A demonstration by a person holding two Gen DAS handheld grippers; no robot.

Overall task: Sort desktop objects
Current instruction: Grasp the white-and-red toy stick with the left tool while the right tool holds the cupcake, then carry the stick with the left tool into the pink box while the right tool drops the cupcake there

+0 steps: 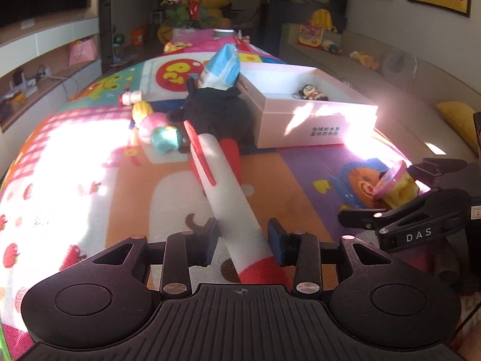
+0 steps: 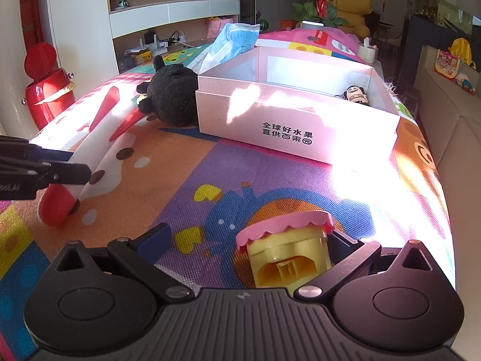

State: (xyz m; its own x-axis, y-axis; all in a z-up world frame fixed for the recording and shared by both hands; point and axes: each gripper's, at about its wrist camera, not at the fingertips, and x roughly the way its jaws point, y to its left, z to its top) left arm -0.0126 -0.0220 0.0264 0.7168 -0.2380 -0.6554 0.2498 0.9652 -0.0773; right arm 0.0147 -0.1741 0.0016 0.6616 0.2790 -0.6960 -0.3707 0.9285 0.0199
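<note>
Pink box (image 2: 297, 126) sits open on mat (image 2: 186, 165), likely the drop spot. Left gripper (image 1: 243, 242) straddles white-red rocket toy (image 1: 228, 198), jaws partly open, not pinching. Right gripper (image 2: 249, 240) wide open around yellow cup toy (image 2: 285, 249), unclamped.

A mat (image 2: 270, 174) covers the surface and everything stands on it. A box (image 2: 297, 120) sits toward the far middle, with a small doll (image 2: 356, 94) inside, in its far right corner. Just left of the box, touching its side, lies a plush toy (image 2: 171, 96). A packet (image 2: 234, 43) leans behind the plush toy, against the box's far left corner. A toy rocket (image 1: 222, 186) lies in front of the plush toy, its near end between the fingers of the left gripper (image 1: 243, 245). Left of the rocket's far end lies a cluster of small toys (image 1: 156, 129), with a small bottle (image 1: 130, 97) behind them. To the right, in front of the box, a toy cup (image 2: 285, 246) stands between the fingers of the right gripper (image 2: 243, 243), against the right finger. A bin (image 2: 48, 90) stands off the mat's left edge.
</note>
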